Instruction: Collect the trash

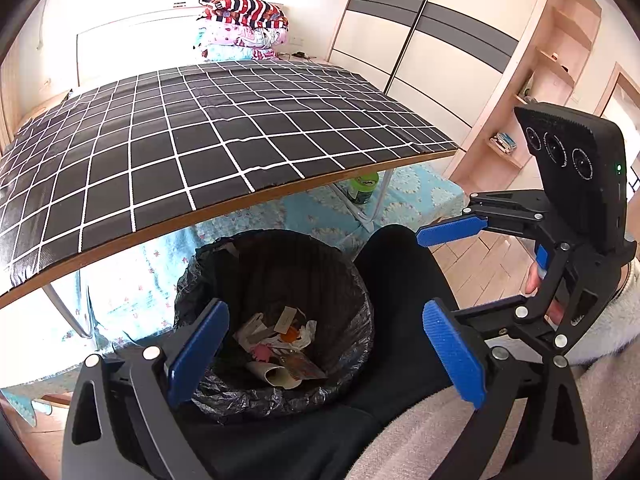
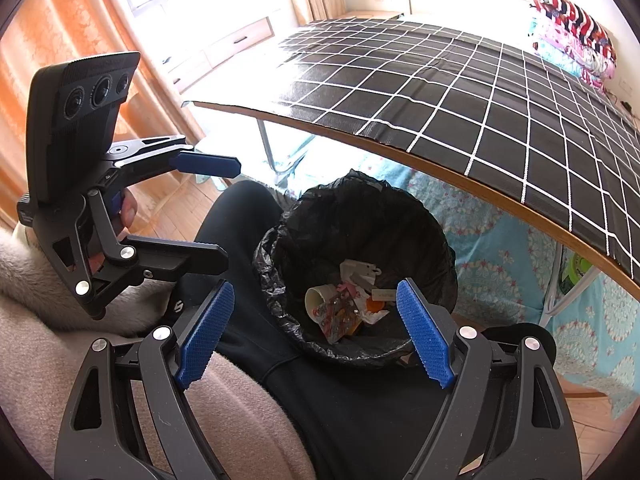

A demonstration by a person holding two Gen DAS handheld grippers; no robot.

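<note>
trash (image 1: 280, 344) in bin (image 1: 224, 394), below both gaping tongs (image 2: 316, 336)

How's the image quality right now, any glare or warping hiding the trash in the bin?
Left wrist view: back wall blown out white, table edge bowed by fisheye, trash in the bin sharp. Right wrist view: window glare washes out the far table corner, bin interior dark but trash readable.

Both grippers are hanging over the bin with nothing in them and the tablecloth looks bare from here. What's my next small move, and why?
Probably lift both grippers and sweep the view across the table and floor for leftover trash. The left gripper and right gripper are open and hold nothing, trash already lies in the bin, and no loose scraps show on the checked cloth in either view.
</note>
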